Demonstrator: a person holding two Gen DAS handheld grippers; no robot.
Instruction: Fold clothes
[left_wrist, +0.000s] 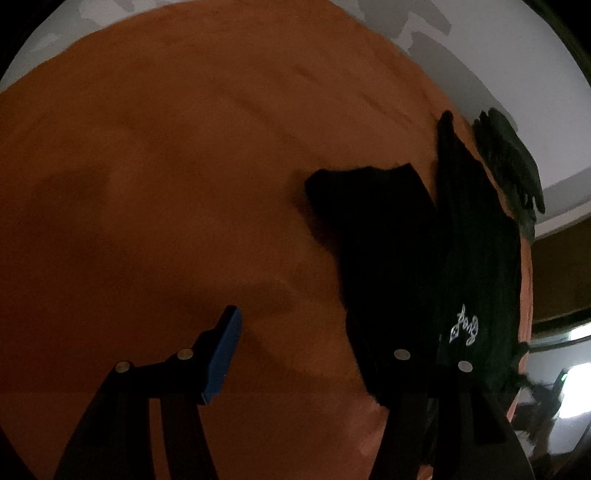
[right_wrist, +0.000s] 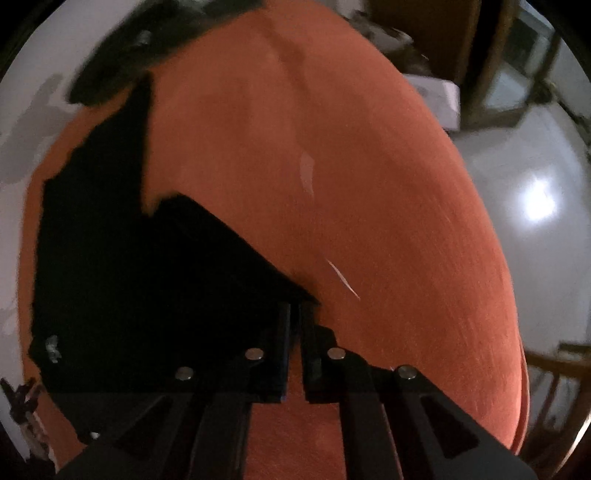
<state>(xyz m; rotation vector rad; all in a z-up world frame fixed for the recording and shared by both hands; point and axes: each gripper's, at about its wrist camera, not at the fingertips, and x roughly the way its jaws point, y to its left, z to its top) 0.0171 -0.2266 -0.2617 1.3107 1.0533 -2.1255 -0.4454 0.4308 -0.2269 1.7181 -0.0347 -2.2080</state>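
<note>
Left wrist only: garment (left_wrist: 424, 258) logo (left_wrist: 464, 326) (white)

You see a plain rust-orange cloth (left_wrist: 166, 184) under everything. The garment (left_wrist: 406, 258) on it is black, with small white script lettering (left_wrist: 466, 326) near its right edge. Left gripper (left_wrist: 314, 354): black frame, blue pad. The floor (right_wrist: 517, 166) is glossy pale grey.

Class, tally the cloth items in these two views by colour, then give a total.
Orange: 1, the spread cloth
Black: 1, the garment
Dark grey: 1, the fuzzy item
Total: 3
</note>
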